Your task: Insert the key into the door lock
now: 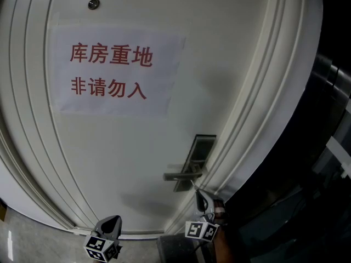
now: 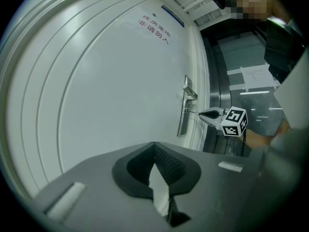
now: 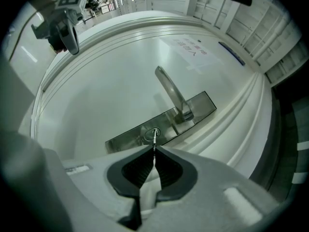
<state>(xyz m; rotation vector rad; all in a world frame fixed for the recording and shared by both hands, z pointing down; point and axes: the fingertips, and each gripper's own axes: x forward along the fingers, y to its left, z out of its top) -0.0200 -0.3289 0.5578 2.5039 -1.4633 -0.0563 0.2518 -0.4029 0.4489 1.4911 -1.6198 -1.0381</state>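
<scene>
While we pinch the key [image 3: 155,139] in our right tool [image 3: 154,148], its tip meeting the lock [image 3: 146,136] at twelve o'clock, our left tool [image 2: 154,146] hangs closed and empty.

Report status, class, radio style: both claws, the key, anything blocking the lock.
Right claw shut on key, tip at lock cylinder. Left claw shut, empty, back from door. Nothing in the way.
</scene>
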